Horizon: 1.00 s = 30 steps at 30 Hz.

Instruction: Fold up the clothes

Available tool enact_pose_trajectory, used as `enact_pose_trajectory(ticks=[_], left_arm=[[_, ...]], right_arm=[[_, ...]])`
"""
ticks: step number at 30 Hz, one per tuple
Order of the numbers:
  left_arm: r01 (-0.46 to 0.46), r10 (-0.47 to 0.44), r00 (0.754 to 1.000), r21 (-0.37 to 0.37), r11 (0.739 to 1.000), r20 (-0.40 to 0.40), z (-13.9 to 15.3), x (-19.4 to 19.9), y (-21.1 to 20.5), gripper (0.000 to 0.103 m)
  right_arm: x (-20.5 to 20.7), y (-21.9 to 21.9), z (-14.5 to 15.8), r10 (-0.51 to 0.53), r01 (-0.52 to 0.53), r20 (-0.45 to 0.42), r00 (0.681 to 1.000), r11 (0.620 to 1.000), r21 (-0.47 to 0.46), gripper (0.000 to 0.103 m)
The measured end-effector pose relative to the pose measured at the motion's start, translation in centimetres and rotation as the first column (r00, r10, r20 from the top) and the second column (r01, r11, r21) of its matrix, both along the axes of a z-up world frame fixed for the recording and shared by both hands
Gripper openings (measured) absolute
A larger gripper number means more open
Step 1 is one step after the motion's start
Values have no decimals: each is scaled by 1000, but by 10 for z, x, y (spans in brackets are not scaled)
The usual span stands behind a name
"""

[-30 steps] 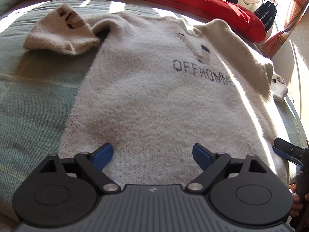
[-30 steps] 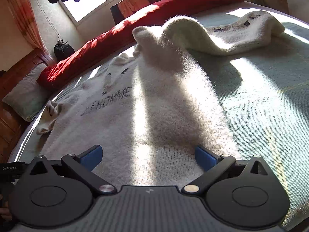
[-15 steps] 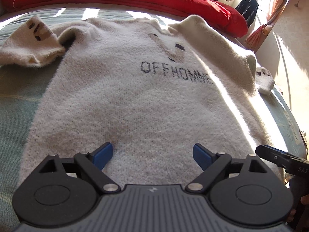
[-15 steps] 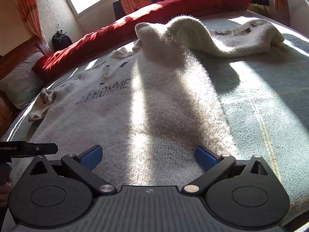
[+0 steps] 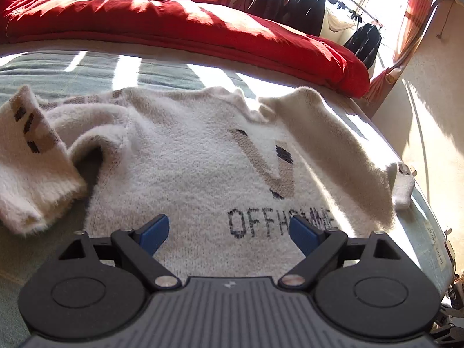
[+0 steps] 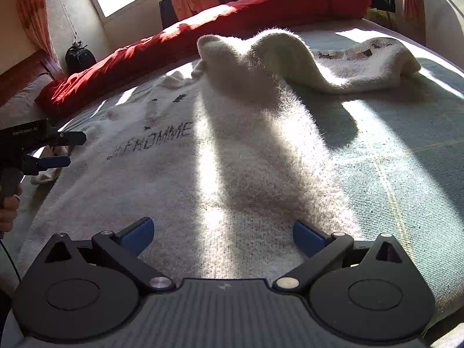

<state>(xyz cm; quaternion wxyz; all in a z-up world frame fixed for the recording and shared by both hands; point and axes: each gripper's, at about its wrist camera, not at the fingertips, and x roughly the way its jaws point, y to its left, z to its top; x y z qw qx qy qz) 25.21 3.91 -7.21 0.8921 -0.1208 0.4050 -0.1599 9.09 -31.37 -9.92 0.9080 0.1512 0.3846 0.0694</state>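
Observation:
A fluffy cream sweater (image 5: 188, 156) with "OFFHOMME" lettering lies spread face up on the bed; it also shows in the right wrist view (image 6: 232, 156). One sleeve (image 5: 32, 159) lies bunched at the left, the other sleeve (image 5: 342, 156) runs down the right side. My left gripper (image 5: 229, 230) is open and empty, over the chest just below the lettering. My right gripper (image 6: 221, 233) is open and empty over the lower body near the hem. In the right wrist view the left gripper (image 6: 55, 156) shows at the far left, and a sleeve (image 6: 362, 61) lies at the back right.
The bed has a green checked cover (image 6: 406, 145). A red duvet (image 5: 203, 29) is rolled along the far side. The bed edge (image 5: 429, 220) runs at the right. Dark clothes (image 5: 290, 3) hang on a rail by the window.
My left gripper has moved forward up the sweater, from the hem to the chest lettering. The right gripper has stayed near the hem. Both stay open.

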Motion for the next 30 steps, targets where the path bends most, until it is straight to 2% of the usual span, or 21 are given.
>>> enact_pose_trajectory(ticks=[2,4,6,13,18,21,26,30], left_arm=[[-26,24,999,-42,999,-32,-16,22,8,90],[-78,78,995,-5,997,-57,-32,31,18,89],[-99,99,994,20,995,-41,-39,27,31,88],[-84,87,996,96,992,-33,-21,5,40,88],[-15,15,1000,67,998,-5,0,8,25,88],[27,-28,999,44,999,17,7,19,13,88],[80,-80,997,40,996,10,4,55,-6,90],[24,-23,999,29,999,-41,-13,86,3,89]], right_arm=[[1,-1,1,-7,7,-2,1000,1000,11,103],[3,-1,2,-10,10,-5,1000,1000,10,103],[6,-1,2,-7,7,-13,1000,1000,10,103],[12,1,-6,-3,3,-22,1000,1000,-13,103],[14,4,-10,8,-9,-44,999,999,-31,103],[21,6,2,18,-21,-72,997,999,-39,103],[47,15,29,75,-74,5,997,997,-20,103],[88,25,46,112,-113,48,992,994,2,103]])
